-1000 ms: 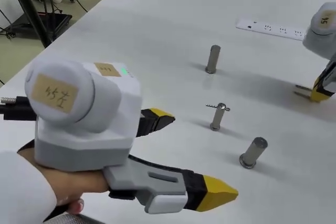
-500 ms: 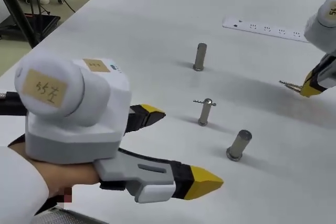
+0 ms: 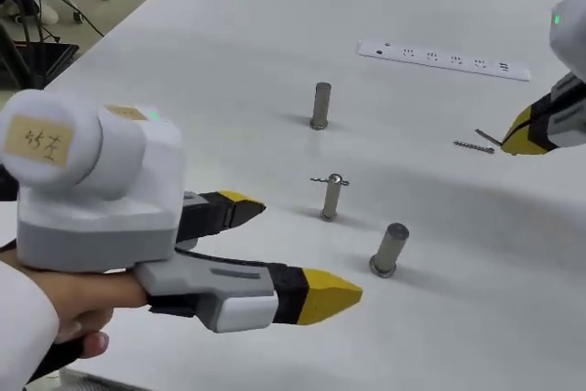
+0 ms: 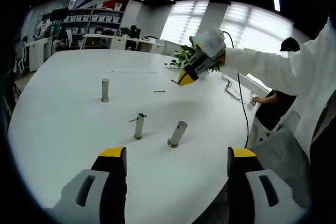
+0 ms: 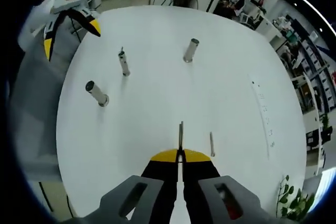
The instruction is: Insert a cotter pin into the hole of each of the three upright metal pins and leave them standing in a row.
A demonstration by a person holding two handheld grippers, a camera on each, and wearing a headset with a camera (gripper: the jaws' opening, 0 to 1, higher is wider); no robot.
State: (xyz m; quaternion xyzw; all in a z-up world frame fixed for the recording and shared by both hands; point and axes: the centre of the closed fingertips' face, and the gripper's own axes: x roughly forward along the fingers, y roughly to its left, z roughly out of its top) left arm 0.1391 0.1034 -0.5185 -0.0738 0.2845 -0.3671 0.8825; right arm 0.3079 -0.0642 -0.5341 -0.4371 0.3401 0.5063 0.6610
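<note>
Three upright metal pins stand in a row on the white table: the far pin (image 3: 320,105), the middle pin (image 3: 331,197) with a cotter pin through its top, and the near pin (image 3: 390,249). My left gripper (image 3: 298,254) is open and empty, low and to the left of the row. At the right edge, my right gripper (image 3: 526,130) is shut on a cotter pin (image 3: 487,137), which juts forward from the tips (image 5: 180,132). A loose cotter pin (image 3: 473,146) lies on the table just beside it. The left gripper view has the row ahead, with the middle pin (image 4: 139,126) nearest its centre.
A white power strip (image 3: 444,59) lies flat at the far side, beyond the pins. The table edge runs along the left, with floor and stands past it. A person's sleeve (image 4: 273,69) reaches in from the right in the left gripper view.
My right gripper has come up off the table with a cotter pin between its tips, and a second pin now lies bare beside it. The left gripper stays open.
</note>
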